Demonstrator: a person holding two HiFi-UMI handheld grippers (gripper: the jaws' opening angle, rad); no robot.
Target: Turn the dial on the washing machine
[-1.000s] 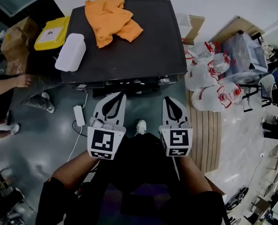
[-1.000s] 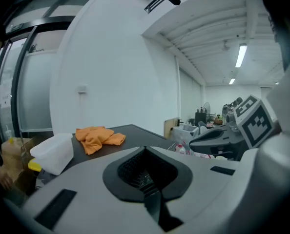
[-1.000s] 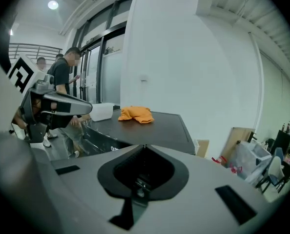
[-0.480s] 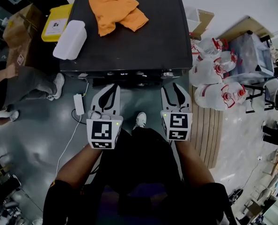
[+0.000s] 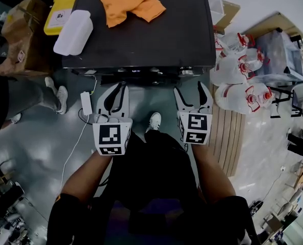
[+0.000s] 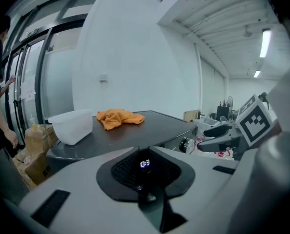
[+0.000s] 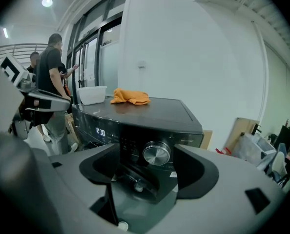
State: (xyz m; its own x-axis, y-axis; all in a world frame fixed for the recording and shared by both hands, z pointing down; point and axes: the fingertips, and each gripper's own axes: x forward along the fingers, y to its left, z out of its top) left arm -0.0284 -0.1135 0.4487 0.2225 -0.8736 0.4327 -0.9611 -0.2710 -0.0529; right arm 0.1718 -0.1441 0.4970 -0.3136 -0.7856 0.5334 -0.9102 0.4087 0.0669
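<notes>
Right gripper (image 5: 190, 95): jaws spread wide and opening, nothing between the pads. Held level with the front panel, apparently so that the gap is ready to take the knob.
Dial (image 7: 156, 153): round metal knob at the right end of the washing machine's control panel. The right gripper view frames it between the jaws, but it sits ahead of them and untouched.
Left gripper (image 5: 117, 93): jaws almost together, just beginning to part, holding nothing. It points at the panel's left half and probably stands by.
Display (image 7: 100, 132): lit digits, left of the dial.
Washing machine (image 5: 156, 40): dark front-loader directly before the person, both grippers just short of its front edge.
Orange cloth (image 5: 128, 1): crumpled on the lid's far side, clear of the panel.
White container (image 5: 72, 32): lies at the lid's left edge, well away from the dial.
Step in hand: approach, by judgement. The grip and the turn are not yet begun.
</notes>
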